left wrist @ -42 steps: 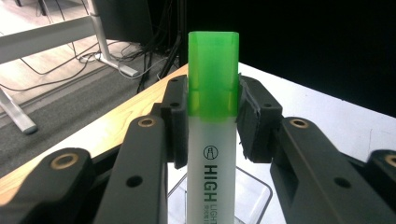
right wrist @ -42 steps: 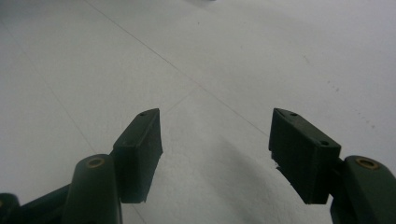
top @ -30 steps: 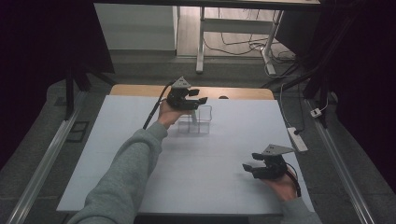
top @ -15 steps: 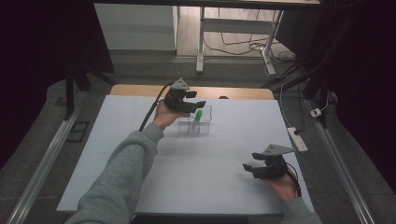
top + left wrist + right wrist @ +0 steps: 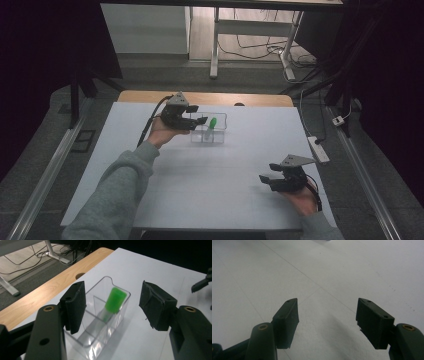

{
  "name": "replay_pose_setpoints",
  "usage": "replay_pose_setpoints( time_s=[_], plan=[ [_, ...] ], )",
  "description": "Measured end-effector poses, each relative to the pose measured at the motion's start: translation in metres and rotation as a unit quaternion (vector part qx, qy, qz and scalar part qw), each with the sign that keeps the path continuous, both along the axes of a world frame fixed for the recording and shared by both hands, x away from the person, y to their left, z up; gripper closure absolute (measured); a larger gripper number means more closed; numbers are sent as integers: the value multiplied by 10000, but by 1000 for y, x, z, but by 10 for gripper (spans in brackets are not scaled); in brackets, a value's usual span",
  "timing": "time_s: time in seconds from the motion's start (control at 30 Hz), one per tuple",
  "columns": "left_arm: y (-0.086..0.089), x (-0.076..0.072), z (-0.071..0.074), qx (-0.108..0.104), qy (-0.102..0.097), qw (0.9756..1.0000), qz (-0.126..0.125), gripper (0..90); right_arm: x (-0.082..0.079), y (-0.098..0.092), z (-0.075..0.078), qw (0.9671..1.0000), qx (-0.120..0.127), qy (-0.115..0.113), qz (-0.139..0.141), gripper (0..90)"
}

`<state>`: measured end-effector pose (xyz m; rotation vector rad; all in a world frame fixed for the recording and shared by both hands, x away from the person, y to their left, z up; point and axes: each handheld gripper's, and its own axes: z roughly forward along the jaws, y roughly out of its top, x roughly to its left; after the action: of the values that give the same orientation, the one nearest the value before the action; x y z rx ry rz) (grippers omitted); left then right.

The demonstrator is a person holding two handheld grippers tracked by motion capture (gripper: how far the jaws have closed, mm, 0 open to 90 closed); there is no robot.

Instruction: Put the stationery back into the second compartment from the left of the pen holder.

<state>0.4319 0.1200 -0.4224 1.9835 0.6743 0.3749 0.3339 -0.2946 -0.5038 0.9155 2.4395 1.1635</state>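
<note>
A clear plastic box (image 5: 216,136) with compartments stands at the far middle of the white table (image 5: 215,180). A green-capped tube (image 5: 212,122) leans upright in its far compartment. My left gripper (image 5: 199,120) hovers just left of the box, its jaws apart and just opening, with nothing pressed between them. In the left gripper view the tube's green cap (image 5: 115,299) and the box (image 5: 100,337) lie beyond the spread gripper (image 5: 112,296), untouched by the pads (image 5: 76,307). My right gripper (image 5: 266,179) rests open and empty at the front right (image 5: 327,312).
A wooden strip (image 5: 210,98) with a cable hole (image 5: 80,275) runs along the table's far edge. A power strip (image 5: 317,149) lies off the table's right side. Metal rails flank both sides. The right gripper's tip (image 5: 201,283) shows far off in the left gripper view.
My left gripper has drawn back to the left from over the box, uncovering the green-capped tube that now stands in it. The right hand has stayed still.
</note>
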Motion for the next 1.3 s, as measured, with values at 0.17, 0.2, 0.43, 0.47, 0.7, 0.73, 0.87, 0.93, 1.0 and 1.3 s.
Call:
replay_pose_setpoints(
  time_s=[0.17, 0.2, 0.43, 0.47, 0.7, 0.73, 0.87, 0.93, 1.0, 1.3],
  plan=[
    [15, -14, -3, -28, 98, 9998, 143, 374, 0, -1, 0, 10000, 8, 0, -4, 340],
    [18, -17, -3, -59, 128, 9998, 173, 375, 1, -2, 0, 10000, 17, -2, -7, 340],
    [39, -46, -13, -216, 201, 9991, 299, 373, 1, -3, -1, 10000, 2, 3, 0, 340],
    [42, -51, -15, -186, 179, 9992, 306, 373, 1, -3, -1, 10000, -13, -7, -2, 340],
    [57, -83, -32, 29, 85, 9990, 429, 373, -1, -6, -1, 10000, 45, 5, -50, 341],
    [59, -88, -34, 63, 69, 9991, 425, 373, -2, -6, 0, 10000, 34, 1, -58, 340],
    [67, -107, -41, 140, 112, 9990, 416, 373, -3, -9, 0, 10000, 12, -5, -88, 340],
    [71, -117, -46, 158, 183, 9988, 425, 373, -3, -10, 0, 9999, 35, -5, -102, 340],
    [75, -126, -51, 141, 245, 9986, 440, 373, -4, -11, 0, 9999, 41, -11, -108, 340],
    [97, -158, -71, 40, 485, 9968, 639, 370, -4, -9, 0, 9999, -15, -66, -81, 340]
  ],
)
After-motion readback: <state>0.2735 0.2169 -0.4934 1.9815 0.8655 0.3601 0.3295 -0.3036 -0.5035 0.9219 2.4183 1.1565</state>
